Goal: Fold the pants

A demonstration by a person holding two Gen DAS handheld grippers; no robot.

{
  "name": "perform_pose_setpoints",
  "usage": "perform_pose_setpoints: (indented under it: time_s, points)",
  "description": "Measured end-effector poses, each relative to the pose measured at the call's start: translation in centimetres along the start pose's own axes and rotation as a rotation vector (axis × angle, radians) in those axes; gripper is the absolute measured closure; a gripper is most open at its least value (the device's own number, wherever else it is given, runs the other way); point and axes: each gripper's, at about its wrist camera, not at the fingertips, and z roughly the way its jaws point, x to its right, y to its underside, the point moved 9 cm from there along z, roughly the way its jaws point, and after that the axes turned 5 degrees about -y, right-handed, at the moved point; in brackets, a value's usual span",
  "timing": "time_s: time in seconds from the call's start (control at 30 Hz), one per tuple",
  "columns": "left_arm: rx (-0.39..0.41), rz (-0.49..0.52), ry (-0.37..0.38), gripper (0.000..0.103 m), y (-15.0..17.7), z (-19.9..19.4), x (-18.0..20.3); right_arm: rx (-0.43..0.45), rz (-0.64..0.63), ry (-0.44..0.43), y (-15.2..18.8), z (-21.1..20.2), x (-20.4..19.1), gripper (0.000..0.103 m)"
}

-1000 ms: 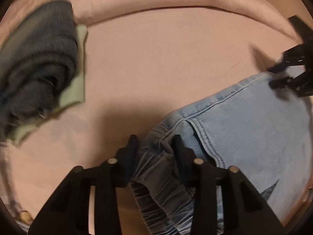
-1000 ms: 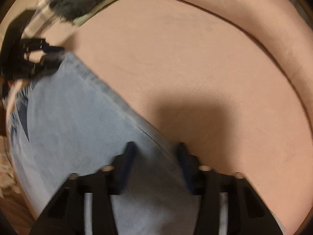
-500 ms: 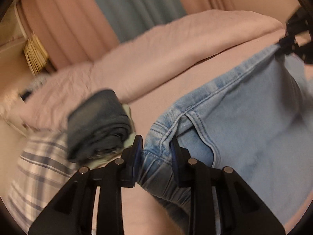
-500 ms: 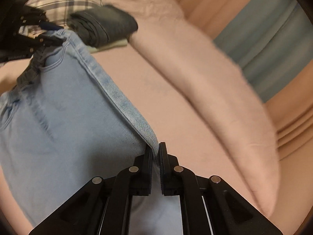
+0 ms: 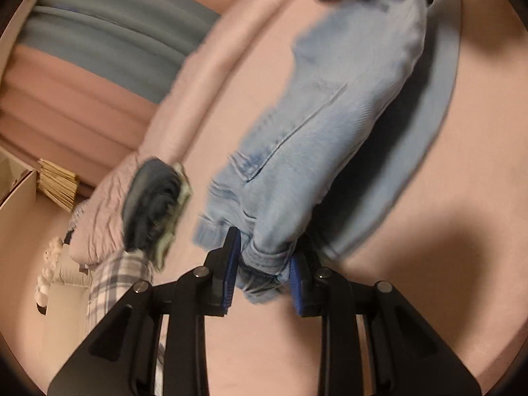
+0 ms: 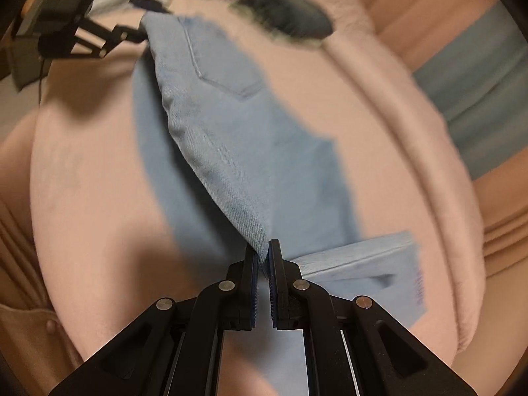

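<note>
Both grippers look like the same build. The left gripper point(image 5: 264, 264) is matte black plastic, with angular arms that have cutout slots and round silver screw heads at the linkage joints. Its finger pads point(image 5: 231, 260) are bright blue and ribbed. The right gripper point(image 6: 264, 264) is the same deal: black linkage, four silver screws in a row, and blue pads point(image 6: 254, 283) lining the inner faces. From across, the left one shows as a black open frame, with a thin dark cable hanging off it.

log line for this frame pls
left gripper: shut on jeans waistband | right gripper: shut on jeans edge | jeans lifted over bed
</note>
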Motion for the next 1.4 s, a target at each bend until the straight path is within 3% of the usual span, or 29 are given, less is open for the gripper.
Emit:
perform_pose_setpoints:
  time_s: [0.1,0.23,0.3,0.4,0.5,0.53,0.57,0.63,0.7,0.77,0.87,1.0,1.1,1.17,1.33,1.4]
  points:
    - [-0.015,-0.073,0.016,0.076,-0.2,1.3,-1.7,-0.041,-0.005,-0.01,0.4,1.9,-0.9,0.097]
    - [-0.009,-0.169,0.031,0.075,0.3,1.6,-3.8,-0.018,0.008,-0.008,-0.4,1.1,-0.6,0.097]
    - [-0.014,-0.15,0.053,0.075,0.8,1.6,-2.4,-0.011,0.03,-0.028,-0.5,1.1,-0.8,0.097]
    - [-0.022,-0.081,0.017,0.071,1.2,2.1,-0.6,-0.032,0.054,-0.035,1.0,2.5,-2.4,0.097]
    - [-0.048,-0.128,0.03,0.062,1.3,1.4,-1.2,-0.006,0.134,-0.06,1.4,2.2,-2.1,0.096]
    - [-0.058,-0.153,0.044,0.054,1.5,0.9,-1.5,-0.002,0.18,-0.093,1.5,1.8,-1.7,0.094]
    - [-0.065,-0.189,0.064,0.043,1.5,0.1,-2.0,0.0,0.215,-0.123,1.7,1.4,-1.3,0.09]
    - [-0.055,-0.277,0.105,0.034,1.5,-1.7,-3.0,0.028,0.328,-0.216,2.4,-0.1,-0.4,0.076]
    - [-0.026,-0.356,0.138,0.032,1.0,-3.6,-3.9,0.089,0.443,-0.291,2.9,-1.7,1.3,0.054]
    - [-0.021,-0.425,0.16,0.032,0.3,-4.4,-4.2,0.163,0.586,-0.341,4.0,-3.2,4.0,0.051]
    - [-0.017,-0.534,0.249,0.033,-2.3,-4.5,-3.3,0.227,0.816,-0.356,6.3,-3.9,9.3,0.051]
    - [0.027,-0.634,0.428,0.034,-8.3,-4.1,0.2,0.178,1.063,-0.288,10.0,-2.4,16.0,0.051]
    - [0.054,-0.646,0.562,0.034,-13.4,-3.7,3.4,0.093,1.138,-0.278,10.8,-0.2,19.8,0.051]
    - [0.064,-0.63,0.612,0.034,-16.6,-3.2,5.4,0.031,1.163,-0.277,11.0,1.2,21.1,0.051]
    - [0.012,-0.661,0.766,0.037,-21.4,-1.3,9.4,-0.074,1.244,-0.297,10.1,5.4,24.4,0.05]
    - [-0.007,-0.671,0.805,0.044,-22.6,-0.7,10.6,-0.119,1.252,-0.304,9.2,7.3,25.4,0.049]
